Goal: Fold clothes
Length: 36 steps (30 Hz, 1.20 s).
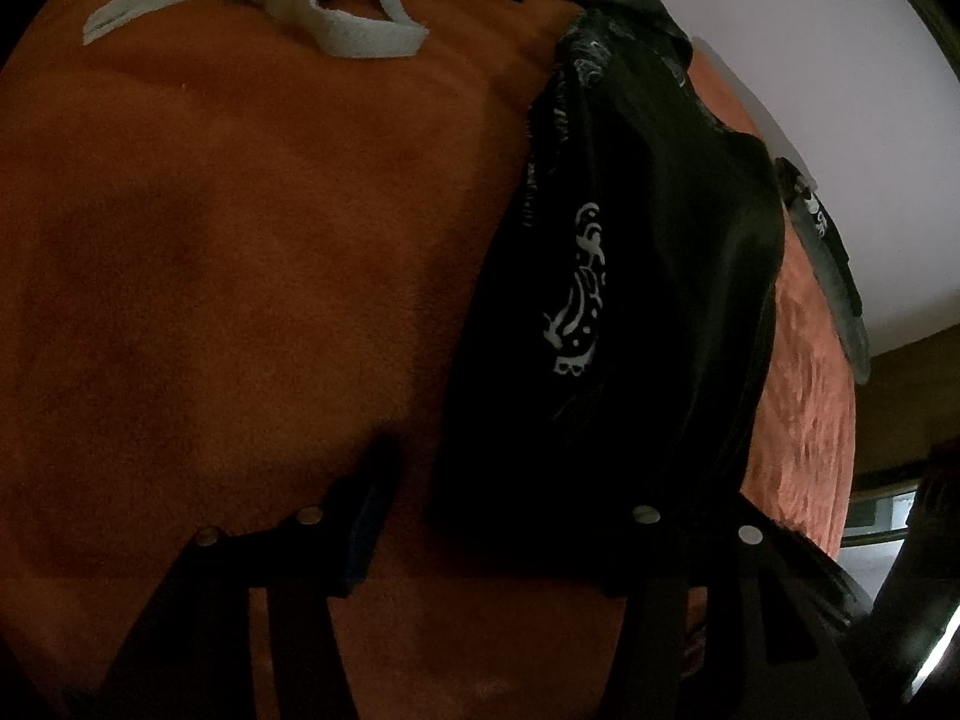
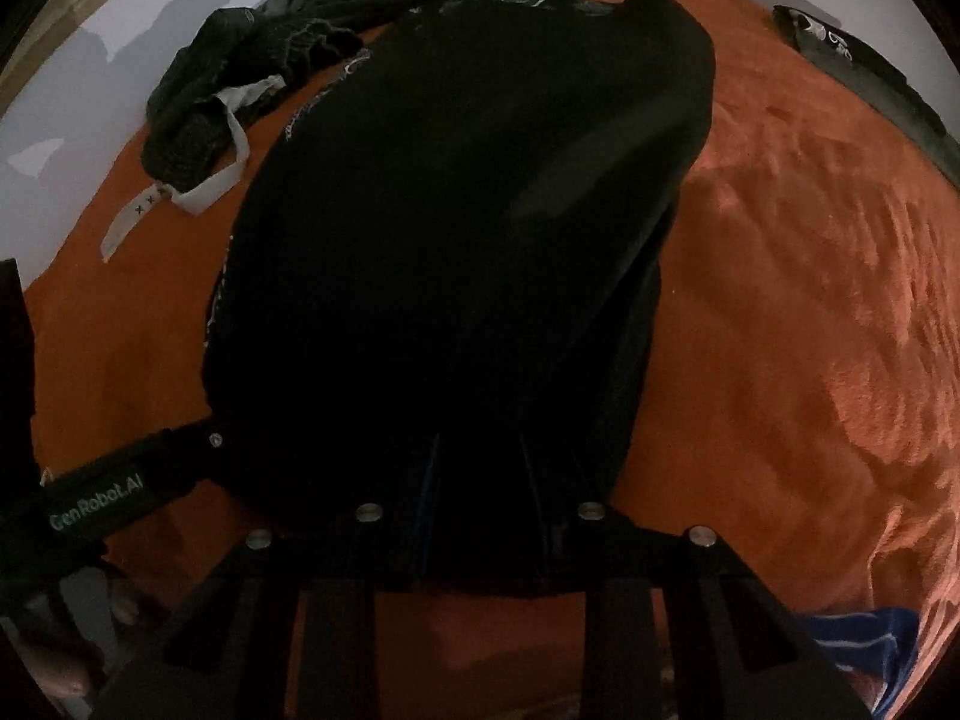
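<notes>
Garment: black printed cloth garment (image 2: 456, 228), lengthwise at 12 o'clock on the orange plush blanket (image 1: 210, 252).
Right tool (image 2: 480, 480): clamps its near hem.
Left tool (image 1: 510, 516): spread, empty (hem beside it).
Progress: partly folded; dark crumpled clothes pile (image 2: 240, 78) at 10 o'clock awaits.

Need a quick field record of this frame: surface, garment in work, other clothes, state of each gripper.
surface: orange blanket
garment in work: black garment with white print, lying on the blanket
left gripper: open, at the garment's near edge
right gripper: fingers over the garment's near edge, grip unclear
other clothes: dark pile with a white strap at the far side; folded dark item far right; blue cloth near right
</notes>
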Each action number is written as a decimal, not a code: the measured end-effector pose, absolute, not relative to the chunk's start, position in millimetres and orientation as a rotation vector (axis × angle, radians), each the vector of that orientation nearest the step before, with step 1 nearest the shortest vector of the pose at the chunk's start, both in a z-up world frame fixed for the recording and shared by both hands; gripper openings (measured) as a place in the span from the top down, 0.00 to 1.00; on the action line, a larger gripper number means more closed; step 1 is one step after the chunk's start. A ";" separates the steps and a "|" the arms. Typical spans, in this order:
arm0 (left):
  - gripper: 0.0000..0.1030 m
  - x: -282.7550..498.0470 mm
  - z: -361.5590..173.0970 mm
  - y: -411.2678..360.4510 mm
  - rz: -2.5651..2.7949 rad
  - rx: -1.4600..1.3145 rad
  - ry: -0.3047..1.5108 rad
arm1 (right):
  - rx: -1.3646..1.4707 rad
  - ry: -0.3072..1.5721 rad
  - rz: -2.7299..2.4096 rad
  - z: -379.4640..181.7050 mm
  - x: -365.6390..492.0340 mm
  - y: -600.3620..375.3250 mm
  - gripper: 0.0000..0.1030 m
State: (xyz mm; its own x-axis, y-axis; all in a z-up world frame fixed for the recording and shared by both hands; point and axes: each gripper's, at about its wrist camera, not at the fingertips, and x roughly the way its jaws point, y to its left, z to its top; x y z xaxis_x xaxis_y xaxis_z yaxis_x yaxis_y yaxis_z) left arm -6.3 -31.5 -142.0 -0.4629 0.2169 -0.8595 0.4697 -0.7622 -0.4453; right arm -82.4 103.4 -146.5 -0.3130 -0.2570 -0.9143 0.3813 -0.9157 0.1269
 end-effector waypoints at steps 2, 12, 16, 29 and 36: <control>0.44 -6.3 -142.4 -31.1 -2.352 1.532 1.006 | 1.540 0.137 -2.263 -147.2 -81.0 106.4 0.75; 0.43 -8.7 -142.2 -32.8 -2.357 1.537 1.000 | 1.528 0.065 -2.265 -146.9 -74.5 115.2 0.75; 0.43 -9.9 -142.3 -33.1 -2.357 1.538 1.000 | 1.525 0.065 -2.266 -147.7 -75.0 114.4 0.75; 0.43 -9.8 -142.5 -30.8 -2.355 1.543 1.005 | 1.524 0.058 -2.264 -149.7 -76.1 118.6 0.75; 0.43 -10.6 -142.1 -31.3 -2.355 1.544 1.005 | 1.525 0.055 -2.261 -150.3 -75.3 120.0 0.75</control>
State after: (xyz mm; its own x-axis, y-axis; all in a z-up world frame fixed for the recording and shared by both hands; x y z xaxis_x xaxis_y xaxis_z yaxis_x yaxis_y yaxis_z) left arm -10.6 -31.3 -142.1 -0.4584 0.2261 -0.8595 0.4643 -0.7637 -0.4485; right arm -75.3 120.0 -150.3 -0.3171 -0.3118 -0.8957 0.3548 -0.9149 0.1928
